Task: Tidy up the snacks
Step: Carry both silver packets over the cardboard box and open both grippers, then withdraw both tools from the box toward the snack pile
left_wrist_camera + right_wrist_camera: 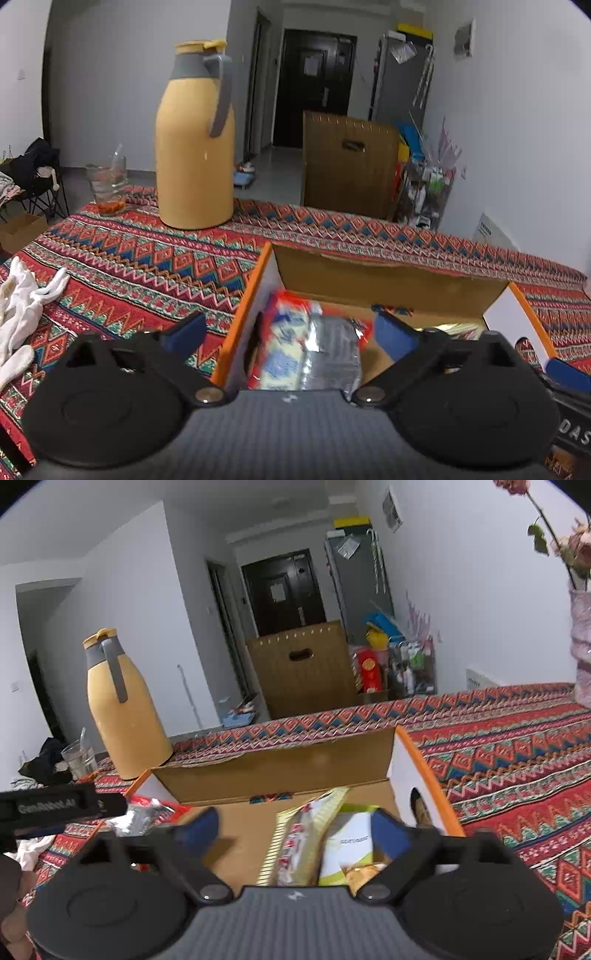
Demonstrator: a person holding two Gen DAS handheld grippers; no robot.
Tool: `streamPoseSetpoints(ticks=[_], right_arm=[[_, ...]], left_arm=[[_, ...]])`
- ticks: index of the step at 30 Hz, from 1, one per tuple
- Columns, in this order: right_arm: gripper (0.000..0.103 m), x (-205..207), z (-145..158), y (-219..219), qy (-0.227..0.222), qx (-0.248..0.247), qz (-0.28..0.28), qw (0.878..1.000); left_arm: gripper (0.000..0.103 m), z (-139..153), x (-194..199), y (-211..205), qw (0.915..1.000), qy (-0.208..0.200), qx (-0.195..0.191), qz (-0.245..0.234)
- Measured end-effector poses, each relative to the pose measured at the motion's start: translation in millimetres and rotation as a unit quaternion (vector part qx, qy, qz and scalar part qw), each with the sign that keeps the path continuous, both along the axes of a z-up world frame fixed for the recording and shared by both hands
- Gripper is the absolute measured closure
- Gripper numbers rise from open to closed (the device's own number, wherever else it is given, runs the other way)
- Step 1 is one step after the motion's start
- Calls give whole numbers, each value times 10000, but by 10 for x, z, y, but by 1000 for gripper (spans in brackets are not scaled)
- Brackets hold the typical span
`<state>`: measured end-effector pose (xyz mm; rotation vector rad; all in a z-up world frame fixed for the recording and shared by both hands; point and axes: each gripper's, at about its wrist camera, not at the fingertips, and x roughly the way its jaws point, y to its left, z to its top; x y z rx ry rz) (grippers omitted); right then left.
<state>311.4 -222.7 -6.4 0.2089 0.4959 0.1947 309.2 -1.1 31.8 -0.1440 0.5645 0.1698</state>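
An open cardboard box [388, 280] with orange edges lies on the patterned tablecloth. In the left wrist view a red, white and blue snack packet [284, 343] and a silver packet [332, 354] lie at the box's left end. My left gripper [291, 332] hangs open just above them, its blue pads apart and touching neither. In the right wrist view a yellow-green packet with red print [295, 845] and a white and green packet [351, 842] lie at the box's [277, 771] right end. My right gripper [295, 829] is open over them, gripping nothing.
A yellow thermos jug [194, 147] and a glass [109, 184] stand at the far left of the table. White gloves [22, 306] lie at the left edge. A vase of dried flowers [581, 642] stands far right. A large carton [347, 166] is behind the table.
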Motion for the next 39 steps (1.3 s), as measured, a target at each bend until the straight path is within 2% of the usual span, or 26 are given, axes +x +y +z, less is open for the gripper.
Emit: streamPoseSetpoints(ticks=[2,14,21,31,39], right_arm=[[0,-28,13,-11,-40,6,-7,10000],[0,-121,72,-50,-178,-61,-93,9998],[0,-240,247,-83,-387,-109,-140,9991],[0,-602,550,-69,-704,-270,-93,9971],[0,-1060,583,-102,-737,-472,-62,9961]], left_arm=[[0,17,-31,-4,10000,-65,-3,14],[0,44,-54,-9,10000,-45,-32,40],[0,209,-168,-12,9998,-173,6,83],[0,461,-547,25,9995,-281,148,-33],[0,425,-989,114,9993,-256,203,-186]])
